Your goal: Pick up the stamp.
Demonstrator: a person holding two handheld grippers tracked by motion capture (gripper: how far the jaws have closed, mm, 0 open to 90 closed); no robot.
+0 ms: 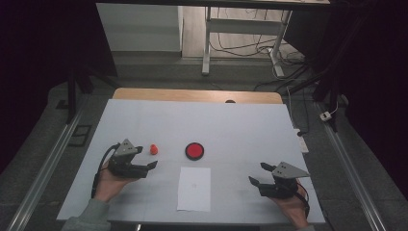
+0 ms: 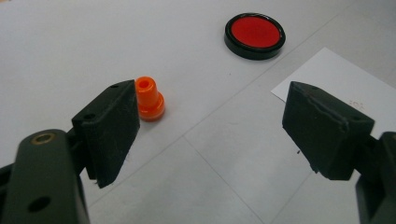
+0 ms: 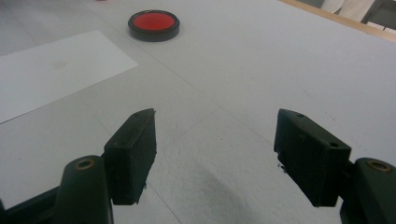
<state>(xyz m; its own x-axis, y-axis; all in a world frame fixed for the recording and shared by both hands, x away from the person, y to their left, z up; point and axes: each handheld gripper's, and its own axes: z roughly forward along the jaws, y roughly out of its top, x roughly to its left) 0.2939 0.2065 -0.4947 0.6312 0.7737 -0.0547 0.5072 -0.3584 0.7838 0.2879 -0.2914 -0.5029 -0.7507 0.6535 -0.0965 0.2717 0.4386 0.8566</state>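
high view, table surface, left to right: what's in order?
left gripper → orange stamp → red ink pad → right gripper. The white paper sheet sits under the pad's span, so it's left out.

Table [image 1: 240, 120]: pale grey-white top, filling the middle of the high view, with a strip of bare wood along its far edge at upper centre. Faint seam lines cross the surface, clearest in both gripper views.

Lying directly on it:
- Small orange stamp [image 1: 153, 149], upright, left of centre.
- Round red ink pad [image 1: 194, 151] in a black rim, just right of the stamp, near centre, apart from it.
- White sheet of paper [image 1: 194, 188], flat, lower centre, just below the pad and not touching it. A faint mark near its middle, too small to read.
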